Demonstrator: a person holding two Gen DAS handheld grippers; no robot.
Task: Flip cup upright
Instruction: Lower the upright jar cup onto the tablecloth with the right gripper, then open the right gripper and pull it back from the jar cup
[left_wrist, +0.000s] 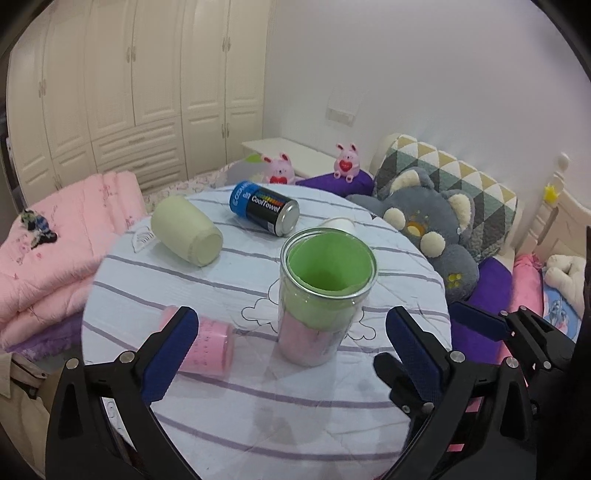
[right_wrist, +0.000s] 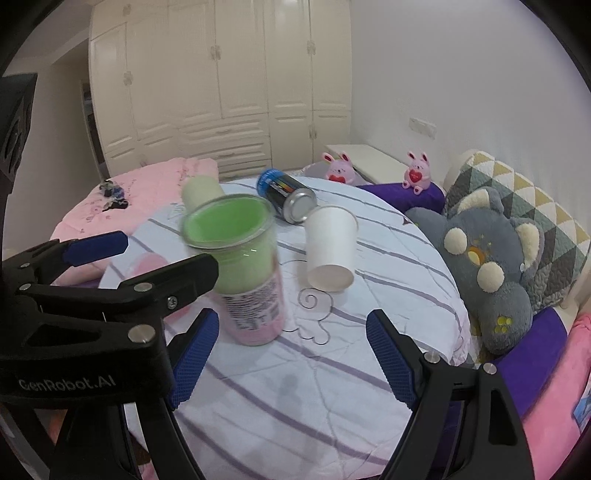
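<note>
White paper cup (right_wrist: 330, 249) upside down on bench (right_wrist: 295, 387), wide rim down, mid-bench, just right of clear jar (right_wrist: 243, 269). Likely light, thin-walled, crushable, a bit slick. Best hold: gentle pinch across middle of wall. Right gripper (right_wrist: 291, 354) wide open, empty, near cup. Left gripper (left_wrist: 291, 345) wide open, empty, facing jar. Can (right_wrist: 288, 195) lies behind cup.

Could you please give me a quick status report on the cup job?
Left gripper and right gripper open, empty. White paper cup lies tipped, not upright. Clear canister stands left of it, beside the right gripper's path.
</note>
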